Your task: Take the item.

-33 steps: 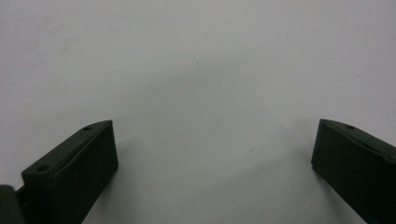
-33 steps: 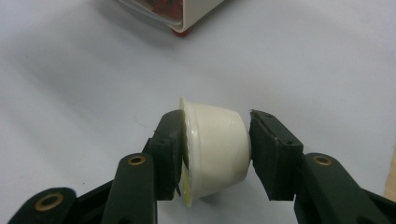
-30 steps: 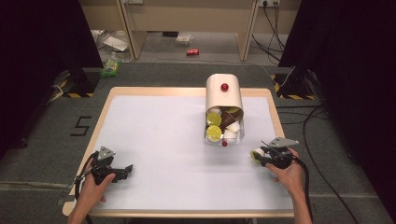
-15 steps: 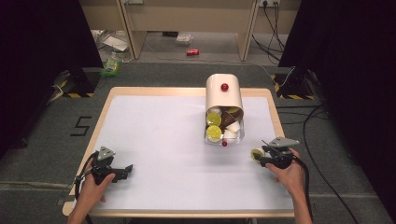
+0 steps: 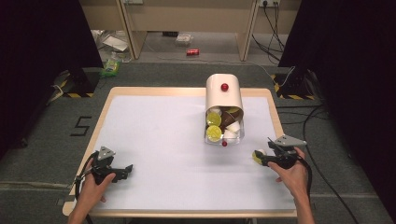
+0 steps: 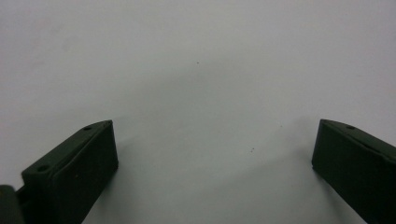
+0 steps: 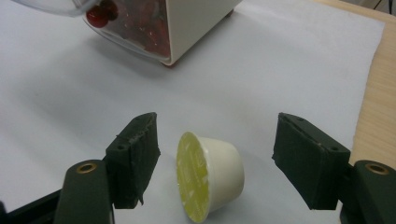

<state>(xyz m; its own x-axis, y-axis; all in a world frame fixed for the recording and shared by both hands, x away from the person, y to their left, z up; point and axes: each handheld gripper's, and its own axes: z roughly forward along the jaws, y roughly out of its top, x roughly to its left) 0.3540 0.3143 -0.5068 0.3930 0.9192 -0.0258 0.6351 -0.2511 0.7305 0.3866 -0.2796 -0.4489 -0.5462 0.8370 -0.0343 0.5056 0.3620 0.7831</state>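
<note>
Where the white table cover (image 5: 163, 140) meets its wooden border, you see a cream dispenser (image 5: 223, 95) with a red knob (image 5: 224, 87) lying toward the far right, its clear front end packed with yellow-lidded, brown and white capsules. Near side of the dispenser and to its right, your right gripper (image 7: 215, 158) rests low over the cover with its jaws apart, and a cream capsule with a yellow foil lid (image 7: 210, 176) lies on its side between them, touching neither pad; in the high view this capsule (image 5: 258, 156) sits just at the gripper's tips (image 5: 262, 157). Well to the left of the dispenser, near the front edge, your left gripper (image 5: 125, 170) lies in your left hand (image 5: 95, 184), jaws spread wide over bare cover (image 6: 201, 93).
</note>
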